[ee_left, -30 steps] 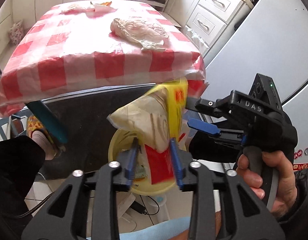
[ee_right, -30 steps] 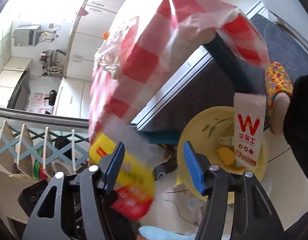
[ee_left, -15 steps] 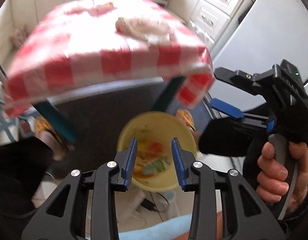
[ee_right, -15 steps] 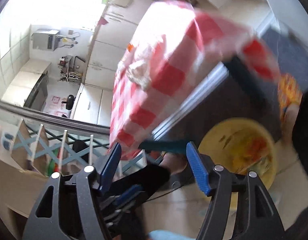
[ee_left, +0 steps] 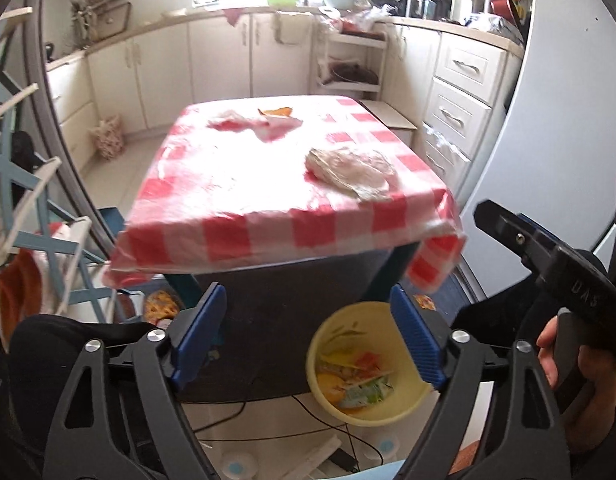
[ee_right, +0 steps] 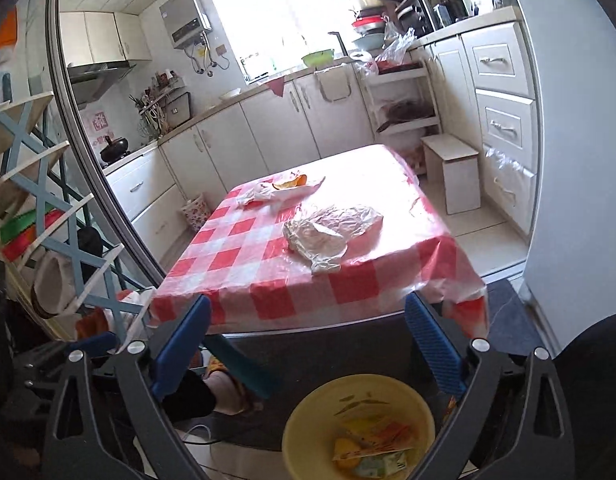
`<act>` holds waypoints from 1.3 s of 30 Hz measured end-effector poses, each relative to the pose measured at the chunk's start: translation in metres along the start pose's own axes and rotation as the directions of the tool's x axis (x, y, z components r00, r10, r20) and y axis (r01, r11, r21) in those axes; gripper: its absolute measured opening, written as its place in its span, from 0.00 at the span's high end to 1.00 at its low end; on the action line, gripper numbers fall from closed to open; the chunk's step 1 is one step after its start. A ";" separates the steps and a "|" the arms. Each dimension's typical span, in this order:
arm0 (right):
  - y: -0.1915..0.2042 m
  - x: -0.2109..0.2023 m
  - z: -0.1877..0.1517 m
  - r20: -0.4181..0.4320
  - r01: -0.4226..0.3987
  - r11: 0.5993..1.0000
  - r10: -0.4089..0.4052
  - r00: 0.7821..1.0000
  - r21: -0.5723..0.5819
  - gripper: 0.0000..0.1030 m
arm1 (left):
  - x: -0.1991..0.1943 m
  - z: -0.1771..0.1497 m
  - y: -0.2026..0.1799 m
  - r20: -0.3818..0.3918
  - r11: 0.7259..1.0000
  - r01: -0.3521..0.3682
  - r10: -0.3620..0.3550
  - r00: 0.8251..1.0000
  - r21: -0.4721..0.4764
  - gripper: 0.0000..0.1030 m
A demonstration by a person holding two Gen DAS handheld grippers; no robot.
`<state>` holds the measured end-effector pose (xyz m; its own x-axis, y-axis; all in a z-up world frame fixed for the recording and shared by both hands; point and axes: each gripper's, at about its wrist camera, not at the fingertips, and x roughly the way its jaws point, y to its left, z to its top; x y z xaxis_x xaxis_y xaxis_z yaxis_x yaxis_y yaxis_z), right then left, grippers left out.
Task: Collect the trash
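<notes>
A yellow bin [ee_left: 362, 362] [ee_right: 358, 428] stands on the floor in front of the table and holds several wrappers. A crumpled clear plastic bag [ee_left: 350, 170] [ee_right: 332, 234] lies near the front right of the red-checked tablecloth [ee_left: 268, 184] [ee_right: 276, 264]. Crumpled white paper and an orange scrap [ee_left: 260, 122] [ee_right: 284, 190] lie at the far side. My left gripper [ee_left: 304, 338] is open and empty, above the bin. My right gripper [ee_right: 306, 344] is open and empty, below the table's front edge; its body shows in the left wrist view [ee_left: 556, 264].
White kitchen cabinets [ee_right: 268, 128] line the far wall, drawers [ee_left: 456, 120] stand at the right. A large white appliance [ee_left: 560, 140] is at the far right. A blue-and-white rack [ee_left: 32, 220] stands at the left. Cables [ee_left: 268, 420] lie on the floor.
My left gripper let go of the yellow-and-red wrapper, which now lies in the bin, and opened wide. Both grippers rose and tilted up towards the table.
</notes>
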<state>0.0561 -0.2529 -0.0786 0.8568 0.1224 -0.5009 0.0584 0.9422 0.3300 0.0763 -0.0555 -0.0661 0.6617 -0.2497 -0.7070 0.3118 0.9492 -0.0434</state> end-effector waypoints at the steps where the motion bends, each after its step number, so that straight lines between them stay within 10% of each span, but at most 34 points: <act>1: 0.000 -0.001 0.000 0.003 0.004 1.000 -0.004 1.000 -0.001 0.09 | -0.002 0.000 0.002 0.007 1.000 -0.010 0.010 1.000 -0.004 0.20; 39: 0.011 -0.002 -0.002 0.005 0.015 0.999 -0.015 1.000 -0.040 0.07 | -0.026 0.007 0.006 0.089 0.997 -0.079 0.081 0.993 -0.025 0.12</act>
<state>0.0541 -0.2425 -0.0756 0.8585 0.1063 -0.5017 0.0512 0.9556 0.2901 0.0651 -0.0450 -0.0432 0.7430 -0.1880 -0.6423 0.2410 0.9705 -0.0053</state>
